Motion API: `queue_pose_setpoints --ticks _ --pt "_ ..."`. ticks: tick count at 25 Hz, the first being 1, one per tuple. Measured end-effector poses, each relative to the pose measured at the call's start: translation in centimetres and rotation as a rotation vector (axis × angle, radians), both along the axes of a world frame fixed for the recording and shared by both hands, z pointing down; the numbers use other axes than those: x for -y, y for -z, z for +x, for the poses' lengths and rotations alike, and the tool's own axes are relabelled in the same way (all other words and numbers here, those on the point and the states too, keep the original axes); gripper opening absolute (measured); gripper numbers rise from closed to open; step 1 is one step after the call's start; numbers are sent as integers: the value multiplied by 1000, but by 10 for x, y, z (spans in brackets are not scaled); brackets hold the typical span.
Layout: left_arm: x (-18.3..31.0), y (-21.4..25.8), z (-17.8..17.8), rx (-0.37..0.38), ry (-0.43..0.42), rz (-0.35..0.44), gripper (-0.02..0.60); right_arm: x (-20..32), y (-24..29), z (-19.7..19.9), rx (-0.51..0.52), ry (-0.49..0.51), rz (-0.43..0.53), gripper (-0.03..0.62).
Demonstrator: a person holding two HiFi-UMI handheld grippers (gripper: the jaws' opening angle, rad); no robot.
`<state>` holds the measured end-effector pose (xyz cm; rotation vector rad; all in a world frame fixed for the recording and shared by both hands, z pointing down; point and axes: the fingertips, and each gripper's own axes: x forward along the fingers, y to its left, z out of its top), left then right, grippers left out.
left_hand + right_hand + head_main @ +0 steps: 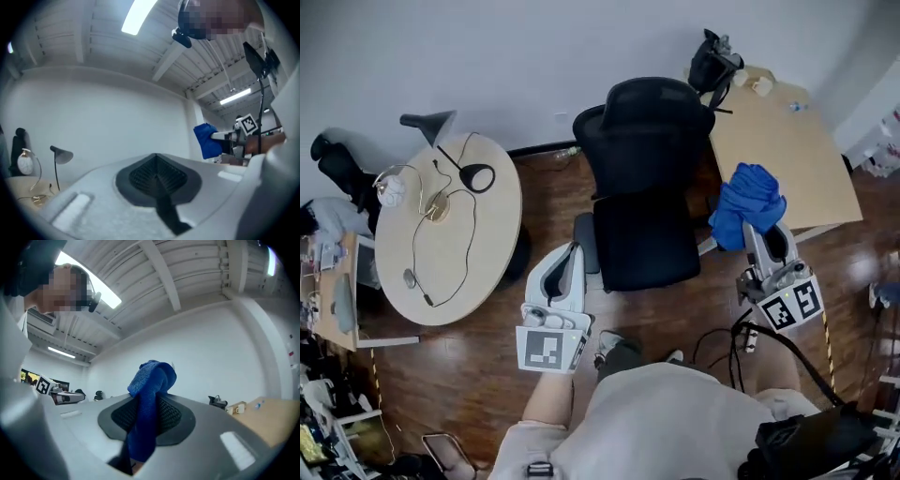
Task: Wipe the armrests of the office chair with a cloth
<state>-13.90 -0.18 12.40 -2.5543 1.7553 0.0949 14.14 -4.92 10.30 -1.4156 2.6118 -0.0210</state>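
The black office chair stands in the middle of the head view, facing me. Its left armrest lies just past my left gripper, which is shut and holds nothing; its jaws point up at the ceiling. My right gripper is shut on a crumpled blue cloth, held up at the chair's right side, where the right armrest is mostly hidden behind it. In the right gripper view the cloth sticks up from the closed jaws. The left gripper view also catches the cloth at its right.
A round pale table with headphones, a cable and a desk lamp stands to the left. A wooden desk with a black bag and cups is at the back right. Black cables lie on the wood floor near my feet.
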Motion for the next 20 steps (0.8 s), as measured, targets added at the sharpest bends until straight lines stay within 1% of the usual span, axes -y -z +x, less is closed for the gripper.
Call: queue_pose_setpoints --ticks 2,4,6,7,9,11,13,15,17,20 --pt "-16 16 27 22 -5 6 -1 -28 10 34 9 -43 13 86" --pt "-32 26 57 6 -17 -13 0 -59 15 64 -6 -60 38 86" --pt "-47 28 89 -17 -44 -35 -1 -82 17 88 -10 -50 41 86" --pt "-54 30 103 -19 -53 -37 0 -88 16 99 3 -38 37 86" --pt "-67 38 125 -13 -42 -26 0 -93 11 120 50 -11 34 86" --pt "-78 42 144 -4 -24 -16 0 -99 5 142 68 -2 33 84" --pt "-89 42 160 5 -20 -21 0 -111 3 160 45 2 39 84" --pt "-102 43 171 11 -8 -14 0 -127 4 171 41 28 42 84" --pt "-117 44 180 20 10 -5 0 -141 1 182 65 49 29 84" --pt "-136 41 195 33 17 -11 0 -154 -6 204 87 57 10 86"
